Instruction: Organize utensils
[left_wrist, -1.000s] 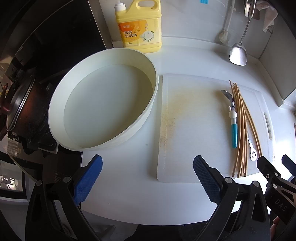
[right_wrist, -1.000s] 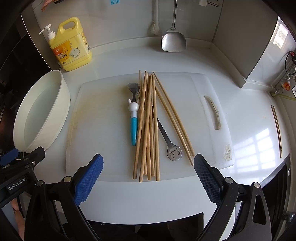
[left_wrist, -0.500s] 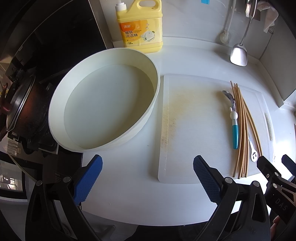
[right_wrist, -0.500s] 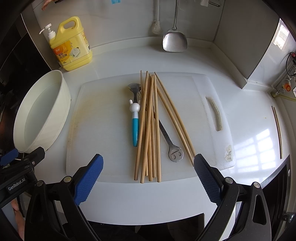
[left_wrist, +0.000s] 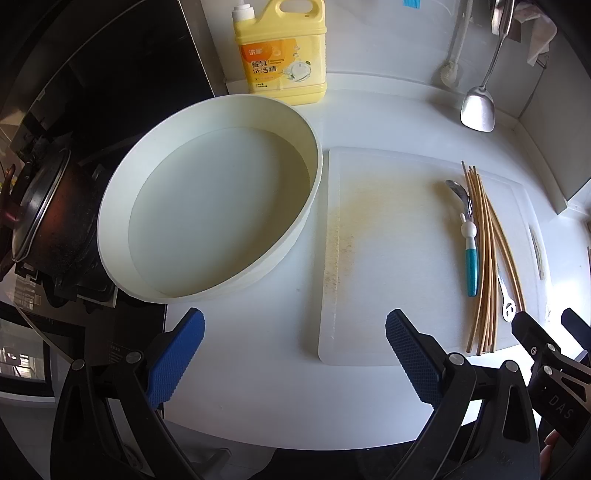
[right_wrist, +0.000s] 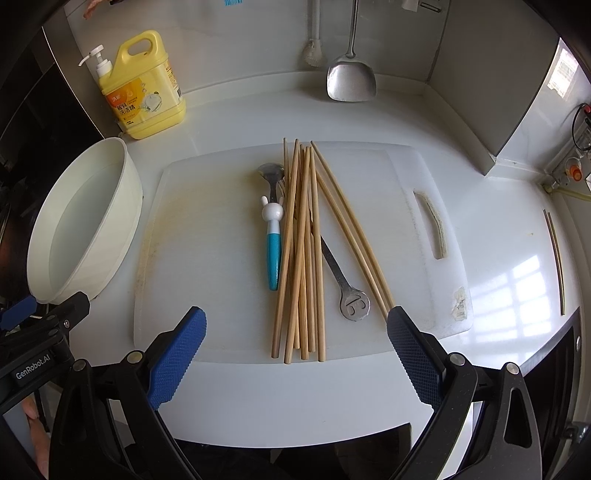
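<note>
Several wooden chopsticks (right_wrist: 303, 251) lie bundled on a white cutting board (right_wrist: 207, 236), beside a spoon with a teal and white handle (right_wrist: 273, 236) and a metal utensil with a face-shaped end (right_wrist: 352, 301) partly under them. The same chopsticks (left_wrist: 485, 258) and spoon (left_wrist: 470, 251) show at the right in the left wrist view. My right gripper (right_wrist: 295, 354) is open and empty, just in front of the chopsticks' near ends. My left gripper (left_wrist: 293, 356) is open and empty, in front of a round white basin (left_wrist: 207, 206) and the board's left edge (left_wrist: 332, 258).
A yellow dish soap jug (right_wrist: 142, 88) stands at the back left. A metal spatula (right_wrist: 351, 81) and a brush (right_wrist: 314, 51) hang at the back wall. A dark pot (left_wrist: 40, 218) sits on the stove at left. A lone pair of chopsticks (right_wrist: 554, 254) lies far right.
Both grippers have edged slightly forward; the right one is now closer to the chopsticks. Nothing on the board has moved.
</note>
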